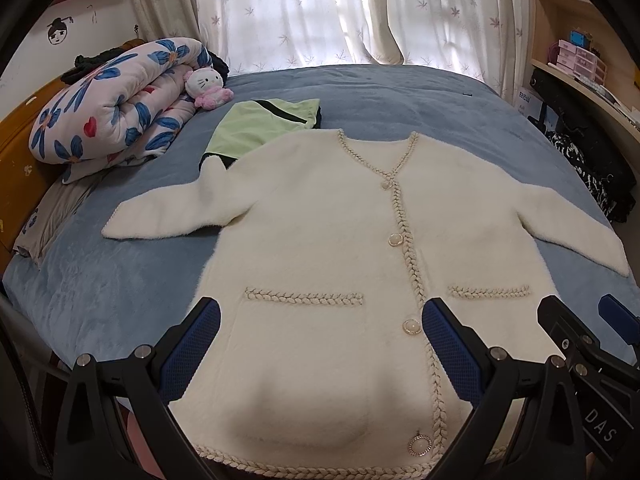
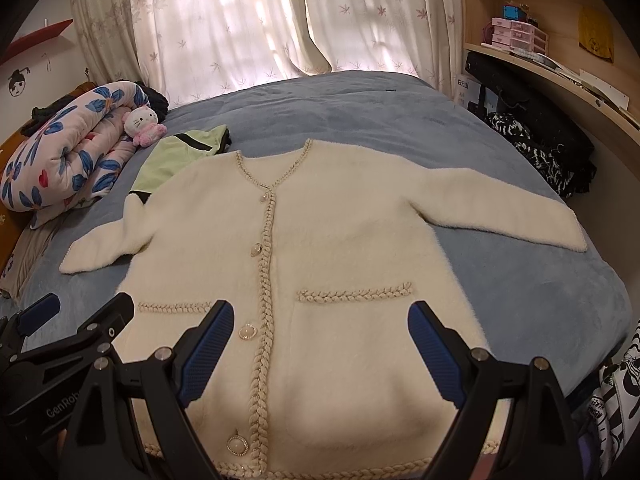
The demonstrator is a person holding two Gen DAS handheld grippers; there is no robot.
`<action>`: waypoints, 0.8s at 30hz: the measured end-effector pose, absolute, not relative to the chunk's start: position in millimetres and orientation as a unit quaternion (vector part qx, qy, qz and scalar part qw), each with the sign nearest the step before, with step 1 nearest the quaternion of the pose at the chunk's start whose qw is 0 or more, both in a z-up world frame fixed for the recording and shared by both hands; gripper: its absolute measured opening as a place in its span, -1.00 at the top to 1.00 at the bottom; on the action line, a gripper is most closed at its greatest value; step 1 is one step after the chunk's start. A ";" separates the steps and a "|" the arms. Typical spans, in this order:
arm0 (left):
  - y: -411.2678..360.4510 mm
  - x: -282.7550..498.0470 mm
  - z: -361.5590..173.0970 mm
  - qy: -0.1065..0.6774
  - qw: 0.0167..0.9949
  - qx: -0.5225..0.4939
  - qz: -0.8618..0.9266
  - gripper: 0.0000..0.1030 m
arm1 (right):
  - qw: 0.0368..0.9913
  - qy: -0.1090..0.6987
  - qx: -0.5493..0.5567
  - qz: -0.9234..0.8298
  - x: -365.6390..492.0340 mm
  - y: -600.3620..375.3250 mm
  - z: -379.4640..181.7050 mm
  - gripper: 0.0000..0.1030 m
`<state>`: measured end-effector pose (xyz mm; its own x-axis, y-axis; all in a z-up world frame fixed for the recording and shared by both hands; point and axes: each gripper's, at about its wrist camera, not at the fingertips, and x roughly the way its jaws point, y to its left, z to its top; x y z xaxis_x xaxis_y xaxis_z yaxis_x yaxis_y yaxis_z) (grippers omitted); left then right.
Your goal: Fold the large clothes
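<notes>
A cream fluffy cardigan [image 1: 328,240] with braided trim and pearl buttons lies flat, front up and buttoned, on the blue bed; it also shows in the right wrist view [image 2: 332,240]. Both sleeves spread out to the sides. My left gripper [image 1: 320,320] is open and empty, hovering over the lower left half, near the hem. My right gripper [image 2: 320,320] is open and empty over the lower right half; it also shows in the left wrist view [image 1: 580,320]. The left gripper shows at the left edge of the right wrist view [image 2: 80,316].
A folded light-green garment [image 1: 260,124] lies beyond the cardigan's left shoulder. A rolled floral quilt [image 1: 112,100] and a plush toy [image 1: 206,86] sit at the bed's far left. Curtains hang behind the blue bed [image 1: 400,92]. A desk [image 2: 560,80] with dark clothes stands right.
</notes>
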<state>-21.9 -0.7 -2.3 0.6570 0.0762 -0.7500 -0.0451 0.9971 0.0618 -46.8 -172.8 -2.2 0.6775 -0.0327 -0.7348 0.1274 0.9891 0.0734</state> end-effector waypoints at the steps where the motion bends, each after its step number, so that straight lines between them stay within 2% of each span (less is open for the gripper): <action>1: -1.1 -21.6 -2.2 0.413 0.910 0.019 0.033 -0.94 | 0.914 0.399 0.059 -0.044 -46.5 -173.1 -1.9 -0.74; 24: 5.6 -23.6 -4.4 0.416 0.908 0.018 0.036 -0.94 | 0.913 0.401 0.060 -0.044 -46.0 -173.3 -1.4 -0.74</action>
